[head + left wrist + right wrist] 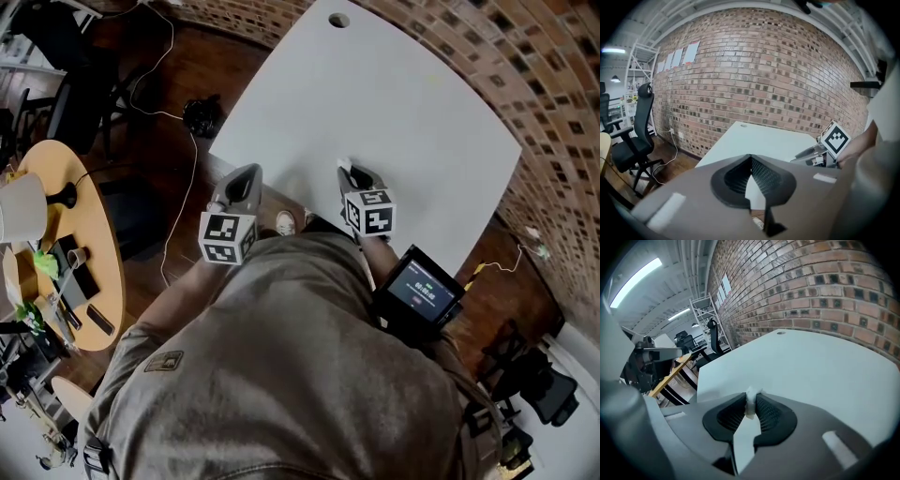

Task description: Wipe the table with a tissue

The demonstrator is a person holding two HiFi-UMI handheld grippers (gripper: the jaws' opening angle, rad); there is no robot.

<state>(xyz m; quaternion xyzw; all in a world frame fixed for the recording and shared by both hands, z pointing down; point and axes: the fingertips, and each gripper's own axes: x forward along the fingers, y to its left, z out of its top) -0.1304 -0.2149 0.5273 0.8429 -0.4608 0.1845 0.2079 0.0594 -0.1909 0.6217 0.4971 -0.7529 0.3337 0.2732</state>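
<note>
A white table lies ahead of me, its top bare, with a round hole near the far edge. My right gripper hangs over the table's near edge, shut on a small wad of white tissue that pokes out between the ribbed pads. The tissue shows as a white tip in the head view. My left gripper is at the table's near left corner, jaws shut with nothing between them. The right gripper's marker cube appears in the left gripper view.
A brick wall runs behind the table. A round wooden side table with clutter and a lamp stands at the left. Cables trail over the wooden floor. Black office chairs stand at the left. A phone-like screen sits at my right hip.
</note>
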